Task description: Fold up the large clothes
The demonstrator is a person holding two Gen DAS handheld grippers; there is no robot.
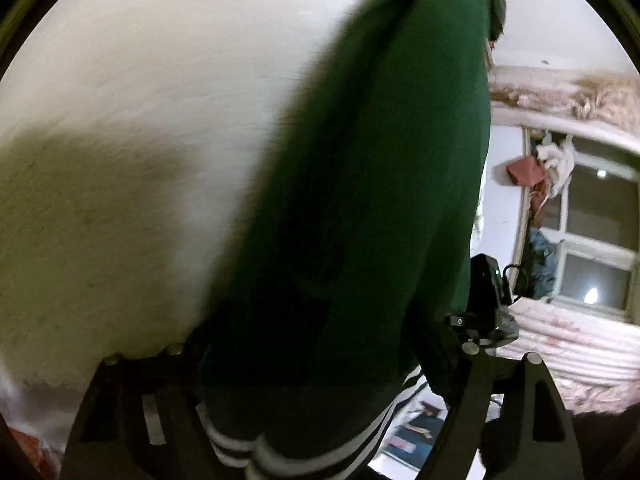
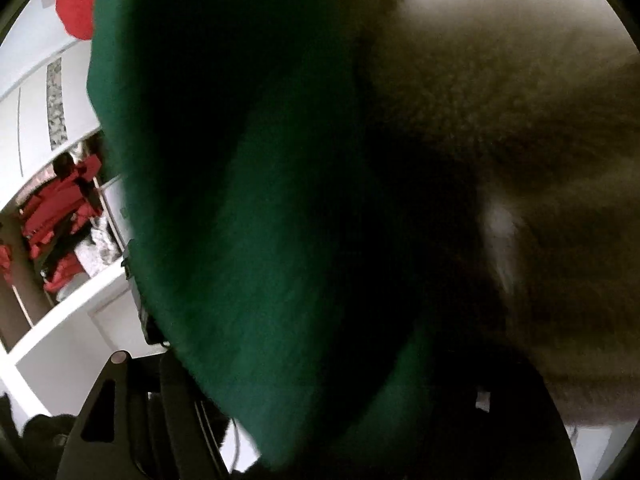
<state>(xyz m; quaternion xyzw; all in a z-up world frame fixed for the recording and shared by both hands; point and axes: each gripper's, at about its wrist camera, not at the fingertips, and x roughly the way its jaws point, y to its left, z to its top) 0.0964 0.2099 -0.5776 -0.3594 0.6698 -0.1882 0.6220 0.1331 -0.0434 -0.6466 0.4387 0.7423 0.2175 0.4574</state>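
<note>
Green garment (image 1: 360, 200) striped cuff left view only

The green garment (image 1: 360, 200) is soft, matt knitted cloth, its ribbed hem (image 1: 256, 448) banded with white stripes. Under it lies a cream surface (image 1: 140, 100) of matt, slightly fuzzy fabric; in the right wrist view it reads as a short, rough pile (image 2: 520, 120). The left gripper's fingers (image 1: 532, 420) are matt black hard plastic with small dull metal pins at their tips, and the right gripper's one visible finger (image 2: 104, 412) looks the same. The window frame (image 1: 568, 248) is pale painted wood, chipped and rough, around glossy glass. The white shelf (image 2: 80, 320) looks smooth and painted.
</note>
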